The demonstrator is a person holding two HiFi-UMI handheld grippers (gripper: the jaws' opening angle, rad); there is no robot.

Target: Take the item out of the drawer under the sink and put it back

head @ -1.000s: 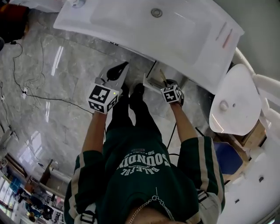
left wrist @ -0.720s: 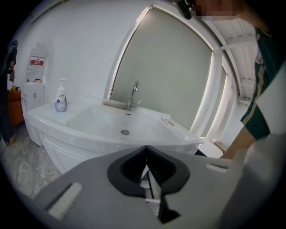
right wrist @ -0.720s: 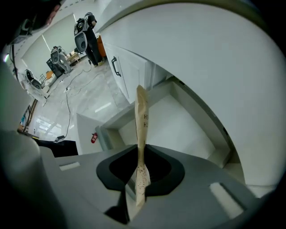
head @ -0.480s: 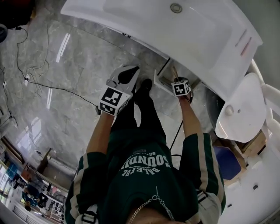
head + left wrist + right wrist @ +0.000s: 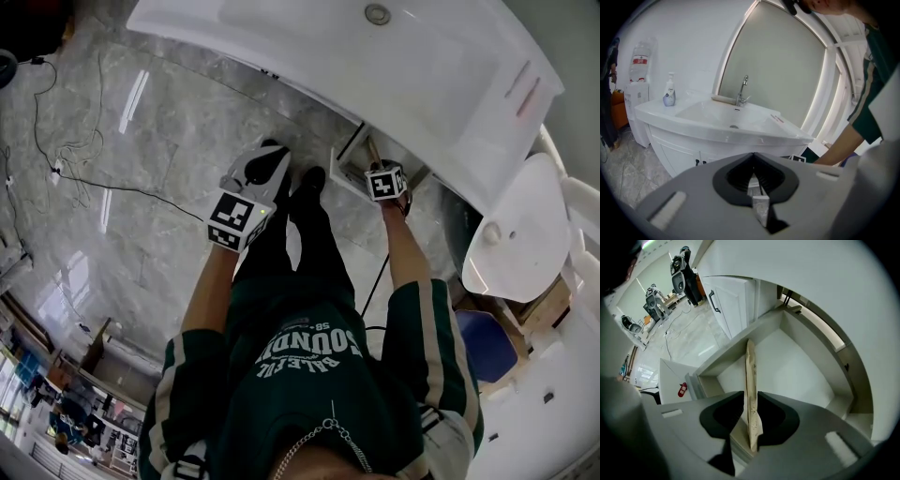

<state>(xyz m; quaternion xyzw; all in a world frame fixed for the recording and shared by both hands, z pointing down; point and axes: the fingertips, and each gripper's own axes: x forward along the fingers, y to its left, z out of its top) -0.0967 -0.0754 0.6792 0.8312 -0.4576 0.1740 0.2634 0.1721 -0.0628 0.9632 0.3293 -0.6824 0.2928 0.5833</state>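
The drawer (image 5: 797, 357) under the white sink (image 5: 375, 56) stands pulled out, and its white floor is bare. My right gripper (image 5: 751, 399) hangs just above it; in the head view this right gripper (image 5: 373, 159) is at the drawer's front (image 5: 345, 161). A thin tan flat packet (image 5: 750, 376) stands on edge between its pads, pointing into the drawer. The jaws are opening, and the pads still touch the packet's crumpled lower end. My left gripper (image 5: 265, 157) is held over the floor left of the drawer. In its own view the left gripper (image 5: 753, 154) is shut with nothing in it.
White cabinet doors (image 5: 726, 296) with dark handles lie left of the drawer. A soap bottle (image 5: 669, 91) and a tap (image 5: 742, 91) stand on the sink top. A toilet (image 5: 511, 234) is to the right. Cables (image 5: 66, 159) run over the marble floor. The person's legs (image 5: 300, 234) are between the grippers.
The right gripper has stayed at the drawer with the packet. The left gripper has drifted slightly left and towards the person. The head view shifted early on.
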